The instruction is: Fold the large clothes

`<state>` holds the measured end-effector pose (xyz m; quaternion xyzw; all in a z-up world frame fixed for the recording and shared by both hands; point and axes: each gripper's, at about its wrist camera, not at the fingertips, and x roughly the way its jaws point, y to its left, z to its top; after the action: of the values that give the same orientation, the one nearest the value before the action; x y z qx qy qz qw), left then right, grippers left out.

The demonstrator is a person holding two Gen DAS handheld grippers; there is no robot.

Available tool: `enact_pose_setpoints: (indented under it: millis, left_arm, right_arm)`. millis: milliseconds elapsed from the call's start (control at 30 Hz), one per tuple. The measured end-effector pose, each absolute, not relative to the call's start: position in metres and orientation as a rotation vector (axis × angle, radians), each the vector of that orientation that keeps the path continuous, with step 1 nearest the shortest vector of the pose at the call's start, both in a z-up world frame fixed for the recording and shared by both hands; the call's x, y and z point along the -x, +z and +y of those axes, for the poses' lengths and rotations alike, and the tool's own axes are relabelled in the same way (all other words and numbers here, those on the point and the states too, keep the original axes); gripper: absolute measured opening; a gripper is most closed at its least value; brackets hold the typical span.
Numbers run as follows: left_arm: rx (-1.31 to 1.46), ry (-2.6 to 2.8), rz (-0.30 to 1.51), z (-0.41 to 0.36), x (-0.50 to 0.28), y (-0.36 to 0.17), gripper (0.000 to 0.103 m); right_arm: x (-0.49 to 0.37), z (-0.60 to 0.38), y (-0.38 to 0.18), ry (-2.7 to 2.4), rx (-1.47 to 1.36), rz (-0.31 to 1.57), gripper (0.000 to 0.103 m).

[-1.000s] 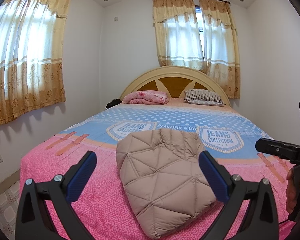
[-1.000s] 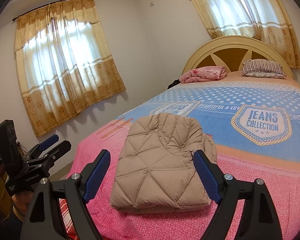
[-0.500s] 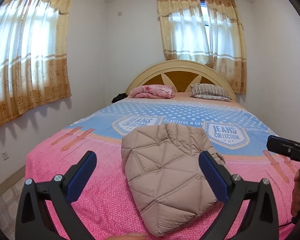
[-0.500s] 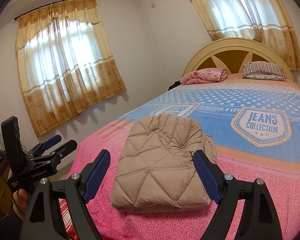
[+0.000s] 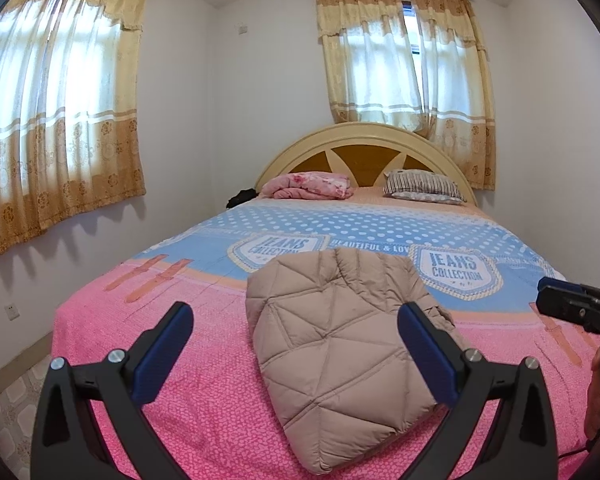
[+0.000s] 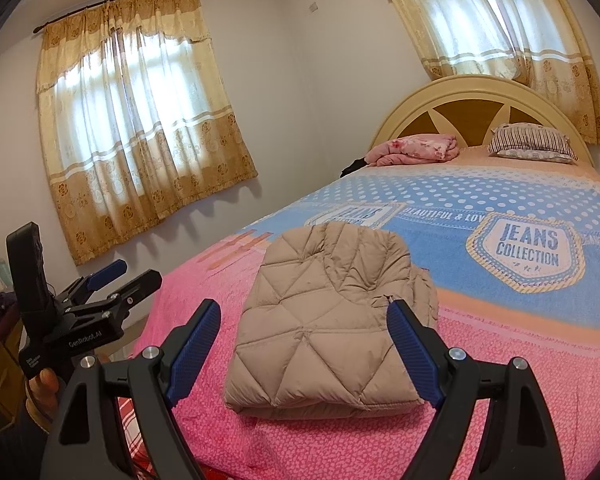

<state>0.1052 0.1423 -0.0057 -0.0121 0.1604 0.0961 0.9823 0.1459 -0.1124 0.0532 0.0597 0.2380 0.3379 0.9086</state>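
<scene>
Bedroom scene: a folded beige quilted jacket (image 5: 340, 344) lies on the pink-and-blue bedspread (image 5: 204, 400).
Left gripper (image 5: 296, 344) and right gripper (image 6: 304, 344) hover apart, empty; folding appears finished.

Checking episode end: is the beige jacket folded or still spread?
Folded. The jacket lies as a compact stacked bundle on the bed, layered edges showing at its near side; neither tongs touch it.

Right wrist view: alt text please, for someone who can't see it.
A folded beige quilted jacket lies on the pink end of a bed, framed by the open, empty right claw. The left claw, also open, is at the left edge off the bed; curtains, headboard and pillows lie beyond.
</scene>
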Motion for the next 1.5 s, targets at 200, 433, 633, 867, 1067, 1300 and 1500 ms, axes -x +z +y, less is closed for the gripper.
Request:
enact_pose_setpoints:
  millis: [200,433,633,867,1067,1300,1500]
  left_arm:
    - [0.020,0.193,0.369,0.143,-0.112,-0.005,0.103]
    - [-0.019,0.201,0.371,0.137,-0.111,-0.006,0.103]
    - [-0.016,0.202,0.370,0.139,-0.111,-0.003,0.103]
    - [-0.013,0.206,0.367,0.141,-0.110,-0.002,0.103]
    - [-0.010,0.209,0.364,0.143,-0.110,-0.002,0.103]
    - [-0.038,0.205,0.325,0.144,-0.106,-0.006,0.103]
    - [-0.056,0.317,0.383,0.163,-0.113,0.002,0.103]
  right_arm:
    - [-0.145,-0.113,0.054,0.694,-0.124,0.488,0.085]
    - [-0.145,-0.113,0.053,0.695,-0.122,0.488,0.085]
    - [-0.143,-0.115,0.054,0.700,-0.121,0.486,0.085]
    - [-0.138,-0.113,0.056,0.705,-0.115,0.478,0.085]
    - [-0.138,-0.113,0.056,0.710,-0.109,0.479,0.085]
    - [-0.140,-0.112,0.057,0.708,-0.127,0.499,0.085]
    - [-0.128,-0.113,0.070,0.713,-0.127,0.462,0.085]
